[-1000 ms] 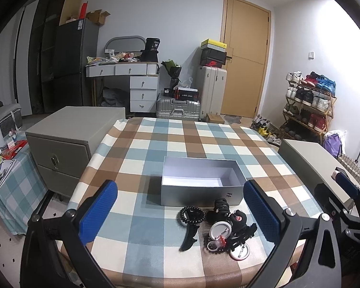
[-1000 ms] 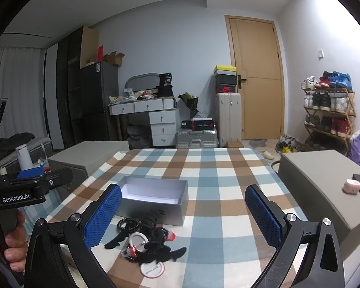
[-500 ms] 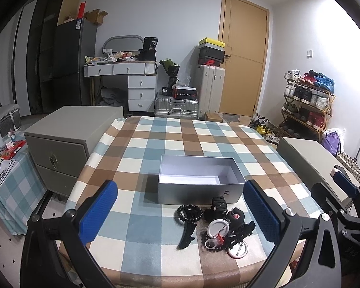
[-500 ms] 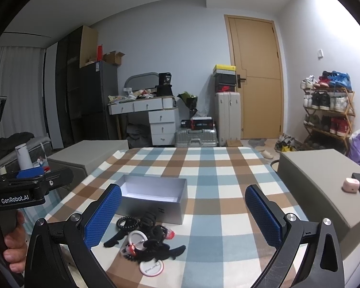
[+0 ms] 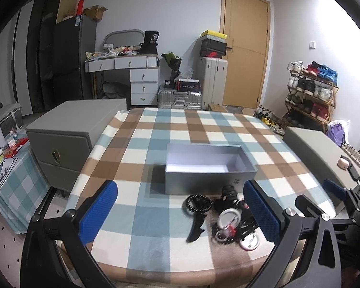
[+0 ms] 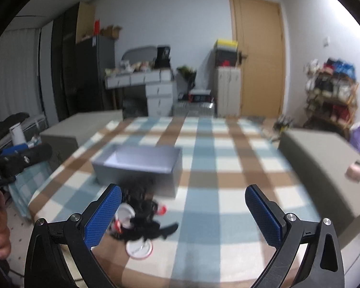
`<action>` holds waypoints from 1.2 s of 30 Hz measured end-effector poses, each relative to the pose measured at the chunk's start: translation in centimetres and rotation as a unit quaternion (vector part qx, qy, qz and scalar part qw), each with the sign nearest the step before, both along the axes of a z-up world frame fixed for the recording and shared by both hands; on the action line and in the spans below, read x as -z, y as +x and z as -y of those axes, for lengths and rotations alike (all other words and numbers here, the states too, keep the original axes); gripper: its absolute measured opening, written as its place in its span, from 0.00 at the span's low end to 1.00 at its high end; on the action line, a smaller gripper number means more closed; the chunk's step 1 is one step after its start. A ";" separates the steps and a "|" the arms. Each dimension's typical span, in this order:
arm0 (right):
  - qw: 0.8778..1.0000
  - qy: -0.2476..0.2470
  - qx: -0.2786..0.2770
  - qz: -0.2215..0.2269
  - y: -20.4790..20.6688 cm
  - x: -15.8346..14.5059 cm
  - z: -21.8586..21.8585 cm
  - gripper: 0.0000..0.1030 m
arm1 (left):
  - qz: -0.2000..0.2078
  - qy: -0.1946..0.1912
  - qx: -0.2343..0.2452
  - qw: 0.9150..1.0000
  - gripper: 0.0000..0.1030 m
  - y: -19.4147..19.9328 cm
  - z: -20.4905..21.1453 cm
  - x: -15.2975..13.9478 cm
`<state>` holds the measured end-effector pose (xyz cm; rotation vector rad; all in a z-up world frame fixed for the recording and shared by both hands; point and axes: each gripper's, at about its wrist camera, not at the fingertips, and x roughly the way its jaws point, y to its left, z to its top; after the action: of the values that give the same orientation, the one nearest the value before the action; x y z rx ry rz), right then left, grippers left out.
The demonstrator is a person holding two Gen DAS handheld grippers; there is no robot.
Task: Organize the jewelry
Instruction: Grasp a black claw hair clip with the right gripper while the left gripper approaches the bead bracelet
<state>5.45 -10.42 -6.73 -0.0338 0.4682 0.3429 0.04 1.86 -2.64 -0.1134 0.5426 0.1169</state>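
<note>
My left gripper (image 5: 180, 213) hangs with jaws spread wide and empty over a table draped in a blue, brown and cream checked cloth (image 5: 156, 139). My right gripper (image 6: 182, 212) is likewise wide apart, holding nothing; its view is blurred. An open grey rectangular box (image 5: 210, 168) sits mid-table. Just in front of it lies a heap of black beaded and round metal jewelry (image 5: 224, 216). Behind: a wooden door (image 5: 244, 52), a white drawer desk (image 5: 136, 76), a shoe rack (image 5: 309, 91).
</note>
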 end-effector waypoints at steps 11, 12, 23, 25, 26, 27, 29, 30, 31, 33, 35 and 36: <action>0.987 0.023 -0.108 -0.118 2.7 5.8 -2.5 0.96 | -0.068 0.011 0.002 0.998 0.99 -0.9 -0.7 4.5; 0.985 0.014 -0.116 -0.124 3.2 6.2 -2.7 0.93 | -0.073 0.010 0.002 0.997 0.99 -1.0 -0.7 4.7; 0.983 0.024 -0.112 -0.147 5.3 7.3 -3.8 0.63 | -0.088 0.003 0.003 0.996 0.99 -1.6 -1.2 5.6; 0.982 0.022 -0.114 -0.152 5.4 7.4 -3.8 0.54 | -0.089 0.001 0.003 0.996 0.99 -1.2 -1.4 5.8; 0.981 0.023 -0.116 -0.153 5.4 7.4 -3.9 0.46 | -0.091 0.000 0.002 0.996 0.99 -1.3 -1.4 5.8; 0.981 0.025 -0.121 -0.152 5.4 7.4 -3.9 0.45 | -0.091 0.000 0.001 0.996 0.99 -1.1 -1.5 6.0; 0.982 0.026 -0.125 -0.142 5.1 7.3 -3.8 0.45 | -0.095 0.000 -0.002 0.996 0.99 -1.1 -1.6 6.0; 0.982 0.030 -0.128 -0.136 5.0 7.3 -3.7 0.45 | -0.095 -0.001 -0.002 0.995 0.99 -1.0 -1.7 6.1; 0.982 0.034 -0.129 -0.134 5.0 7.2 -3.5 0.45 | -0.096 -0.002 -0.003 0.995 0.99 -1.0 -1.8 6.1; 0.982 0.045 -0.128 -0.130 4.9 7.0 -3.2 0.44 | -0.100 -0.002 -0.005 0.995 0.99 -0.9 -2.0 6.1; 0.982 0.052 -0.126 -0.134 5.1 7.0 -2.9 0.44 | -0.113 -0.018 -0.003 0.993 0.99 -0.6 -2.3 6.3; 0.981 0.061 -0.124 -0.135 5.1 7.0 -2.6 0.44 | -0.119 -0.030 -0.001 0.992 0.99 -0.4 -2.5 6.4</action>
<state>10.55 -7.86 -13.76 0.0760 0.7125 0.6262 -0.39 4.32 -9.01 -0.1603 0.7843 0.1157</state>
